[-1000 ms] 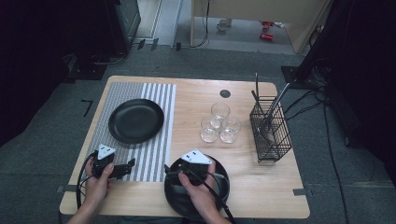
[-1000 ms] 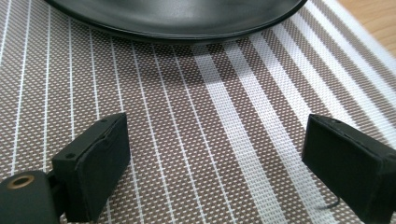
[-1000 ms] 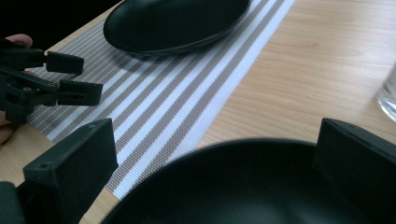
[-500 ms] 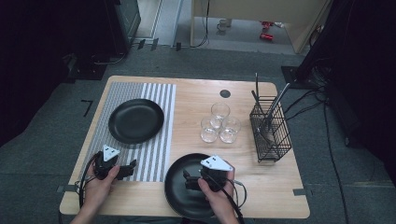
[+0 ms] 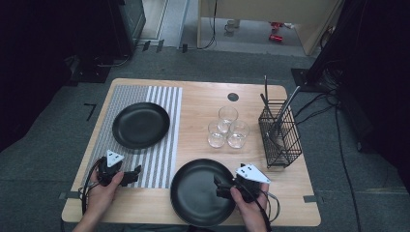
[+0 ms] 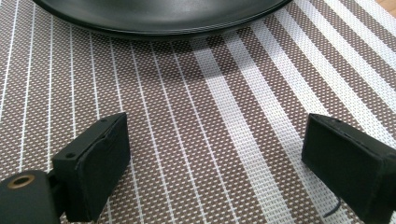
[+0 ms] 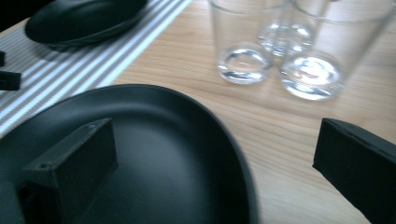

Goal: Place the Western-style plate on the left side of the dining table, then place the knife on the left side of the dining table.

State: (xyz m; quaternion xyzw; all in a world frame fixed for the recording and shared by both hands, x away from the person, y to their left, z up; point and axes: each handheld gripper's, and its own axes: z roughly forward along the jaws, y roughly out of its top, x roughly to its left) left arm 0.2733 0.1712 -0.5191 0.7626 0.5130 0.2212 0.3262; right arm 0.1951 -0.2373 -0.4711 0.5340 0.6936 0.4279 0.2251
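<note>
Right gripper [image 5: 223,186] had shifted right with the near black plate [image 5: 200,193], jaws wide open astride its rim, gripping nothing. Left gripper [image 5: 133,175] rested open, empty, on the striped placemat [image 5: 164,125] left of that plate. Plate probably released.

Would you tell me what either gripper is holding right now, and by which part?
Nothing: the right gripper straddles the near plate's rim with jaws open, and the left gripper is open over the placemat.

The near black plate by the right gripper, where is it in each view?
High view: near black plate bottom centre on bare wood.
Right gripper view: it spreads across the lower left.
Left gripper view: the plate at the top is the far one, on the striped placemat.
Shared landmark: that placemat.
</note>
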